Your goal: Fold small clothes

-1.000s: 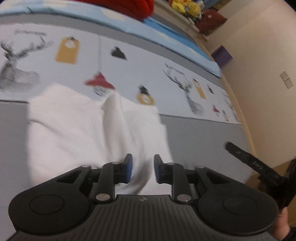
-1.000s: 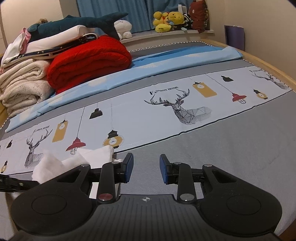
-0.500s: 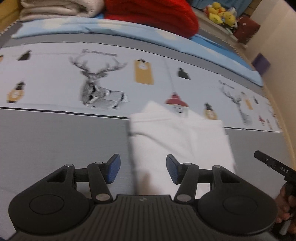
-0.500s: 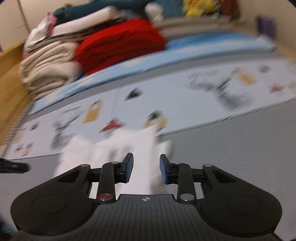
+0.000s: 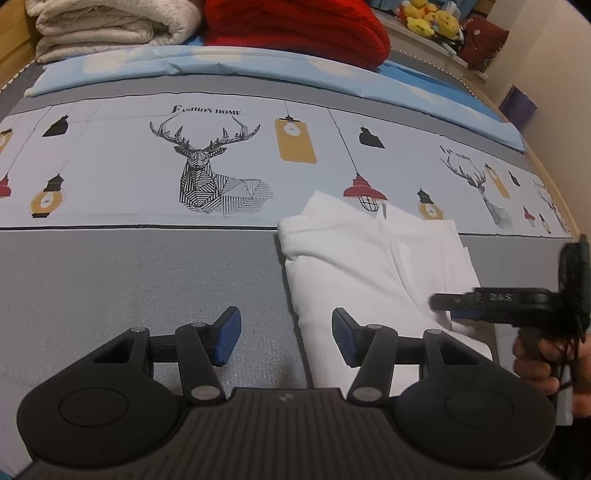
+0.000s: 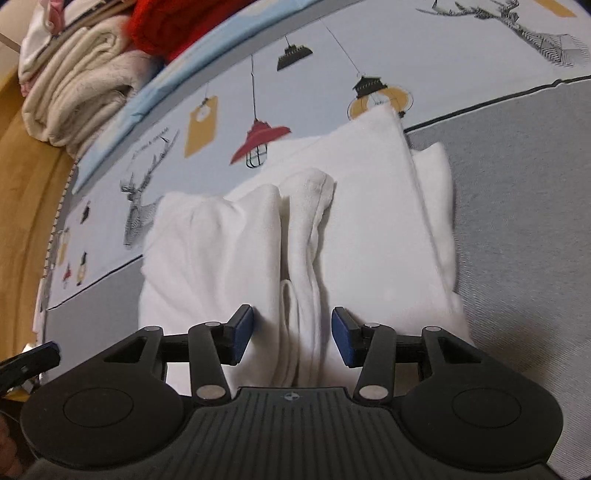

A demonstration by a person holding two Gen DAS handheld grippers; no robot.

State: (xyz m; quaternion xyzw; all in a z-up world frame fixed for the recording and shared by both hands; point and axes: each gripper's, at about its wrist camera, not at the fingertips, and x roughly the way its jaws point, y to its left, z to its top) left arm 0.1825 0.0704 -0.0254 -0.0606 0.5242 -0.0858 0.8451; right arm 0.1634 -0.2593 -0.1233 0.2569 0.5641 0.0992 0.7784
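Observation:
A small white garment (image 5: 369,266), partly folded, lies on the bedspread where the grey band meets the printed band. My left gripper (image 5: 286,338) is open and empty, hovering at the garment's left edge. My right gripper (image 6: 291,336) is open low over the garment (image 6: 354,229), its jaws on either side of a raised central fold (image 6: 306,258), not closed on it. The right gripper also shows in the left wrist view (image 5: 509,299) at the garment's right side.
The bedspread (image 5: 147,266) has deer and lantern prints. A red blanket (image 5: 295,29) and folded cream blankets (image 5: 103,26) are stacked at the back. Plush toys (image 5: 432,20) sit at the far right. A wooden bed edge (image 6: 26,177) runs along the left.
Both grippers opened wider. My right gripper swung left and down over the garment. My left gripper moved left, so the garment now lies to its right.

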